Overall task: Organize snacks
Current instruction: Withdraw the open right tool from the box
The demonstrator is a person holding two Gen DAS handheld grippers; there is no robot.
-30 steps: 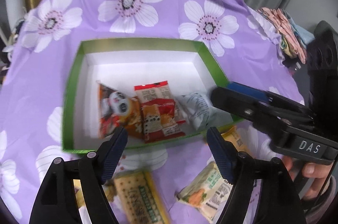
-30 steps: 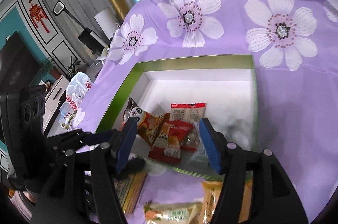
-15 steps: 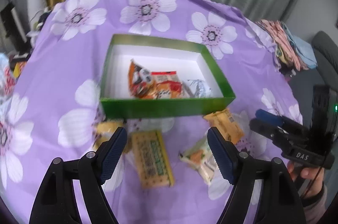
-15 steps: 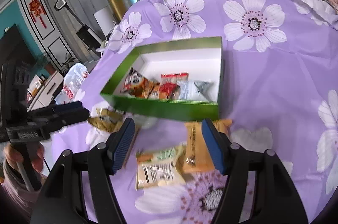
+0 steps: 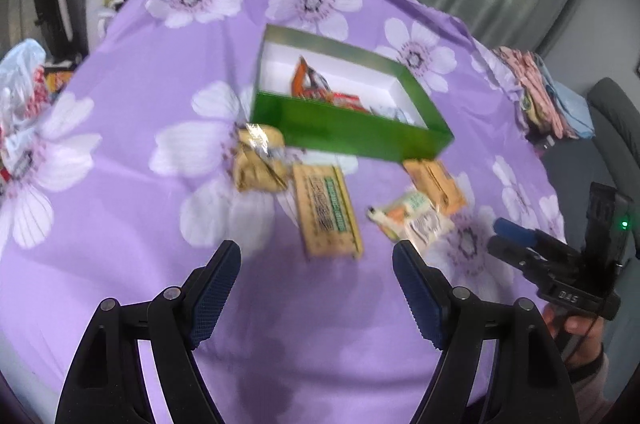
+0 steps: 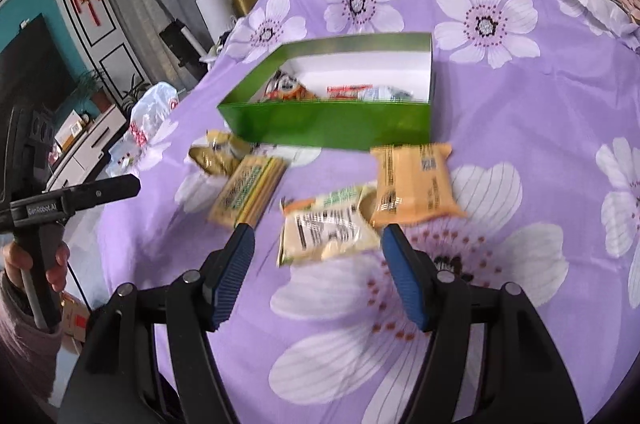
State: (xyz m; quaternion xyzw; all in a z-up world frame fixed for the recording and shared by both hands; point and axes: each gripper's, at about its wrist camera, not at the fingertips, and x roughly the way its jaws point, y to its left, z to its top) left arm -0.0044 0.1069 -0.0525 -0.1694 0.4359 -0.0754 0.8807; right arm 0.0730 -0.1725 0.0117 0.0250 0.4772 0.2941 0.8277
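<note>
Both tools have pulled back from the green box (image 5: 344, 136) since a second ago, when their tips hung right over its near wall; now the box sits farther off, toward the far middle of the worktop (image 5: 132, 208), which is covered in a purple flowered cloth. Inside the box lie several snack packets (image 6: 320, 90), orange, red and silvery. Four more snacks lie on the cloth just in front of the box's near wall: a crumpled gold packet (image 5: 258, 160) close to its left corner, a flat tan cracker pack (image 5: 326, 210) beside that, a white-and-orange packet (image 6: 326, 228) nearer the front edge, and an orange packet (image 6: 414, 184) by the box's right corner, overlapping the white one. The left tool (image 5: 316, 288) hangs above bare cloth with its jaws apart and nothing between them. The right tool (image 6: 316, 272) is likewise spread and empty, its tips above the white-and-orange packet without touching it.
</note>
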